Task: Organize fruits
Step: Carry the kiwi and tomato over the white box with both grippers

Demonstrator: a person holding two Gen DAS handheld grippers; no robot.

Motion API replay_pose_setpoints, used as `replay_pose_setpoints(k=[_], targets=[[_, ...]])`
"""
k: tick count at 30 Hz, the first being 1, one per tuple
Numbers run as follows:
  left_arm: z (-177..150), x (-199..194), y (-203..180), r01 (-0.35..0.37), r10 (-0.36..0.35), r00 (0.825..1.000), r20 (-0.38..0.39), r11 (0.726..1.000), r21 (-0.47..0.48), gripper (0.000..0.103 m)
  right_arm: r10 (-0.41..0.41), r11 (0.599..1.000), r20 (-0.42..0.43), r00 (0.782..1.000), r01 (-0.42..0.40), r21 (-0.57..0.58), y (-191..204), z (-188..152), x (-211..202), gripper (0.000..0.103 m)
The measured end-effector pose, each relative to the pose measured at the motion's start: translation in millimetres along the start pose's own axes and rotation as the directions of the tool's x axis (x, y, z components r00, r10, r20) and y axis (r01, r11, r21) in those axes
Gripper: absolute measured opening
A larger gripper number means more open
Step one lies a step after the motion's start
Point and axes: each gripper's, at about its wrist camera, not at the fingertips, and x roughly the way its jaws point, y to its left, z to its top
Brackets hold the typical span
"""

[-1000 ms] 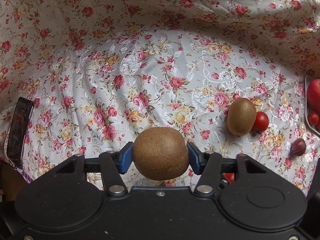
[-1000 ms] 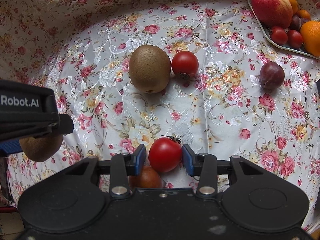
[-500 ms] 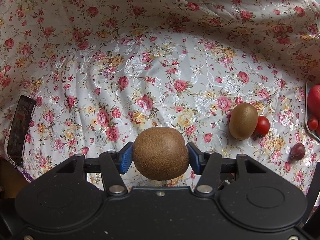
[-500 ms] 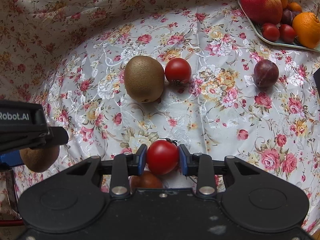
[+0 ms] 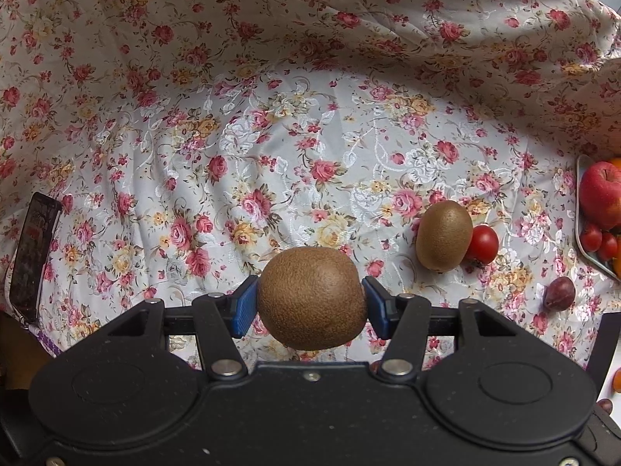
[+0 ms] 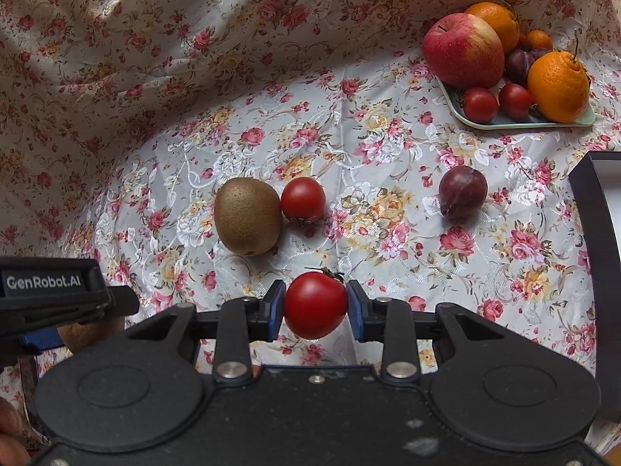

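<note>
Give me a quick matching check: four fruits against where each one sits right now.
Things:
1. held kiwi
2. held tomato
3. apple
4. plum

Places:
A. alone on the cloth
B. in the right gripper
C. on the tray
D. in the left gripper

Pairs: 1-D, 2-B, 3-C, 4-A

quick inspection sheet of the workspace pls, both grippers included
surface: floral cloth, wrinkled, draped up behind
job's things: kiwi touching tomato; plum apart; tray with apple, oranges, plums, small tomatoes
clutter: phone at the cloth's left edge; dark box at right
grippers: left gripper clamps a kiwi; right gripper clamps a tomato
cables: nothing seen
surroundings: nothing seen
</note>
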Motion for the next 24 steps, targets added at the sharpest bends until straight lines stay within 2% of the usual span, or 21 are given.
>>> replay_pose_setpoints(k=[11,24], targets=[[-10.0,-7.6,-50.8,0.005,-0.006,1.0,0.019,0.997,0.081,0.061,-0.026,0.994,0.049,0.998,0.021,0.11,-67.5,22.6,-34.8,0.034],[-38.1,-11.1,-127.5,0.035,-0.038,0.999,0.006,0.971,0.238,0.061,-0.089,0.963,0.081,0.993,0.065,0.261,-149.8,37.6,-72.0,0.034]])
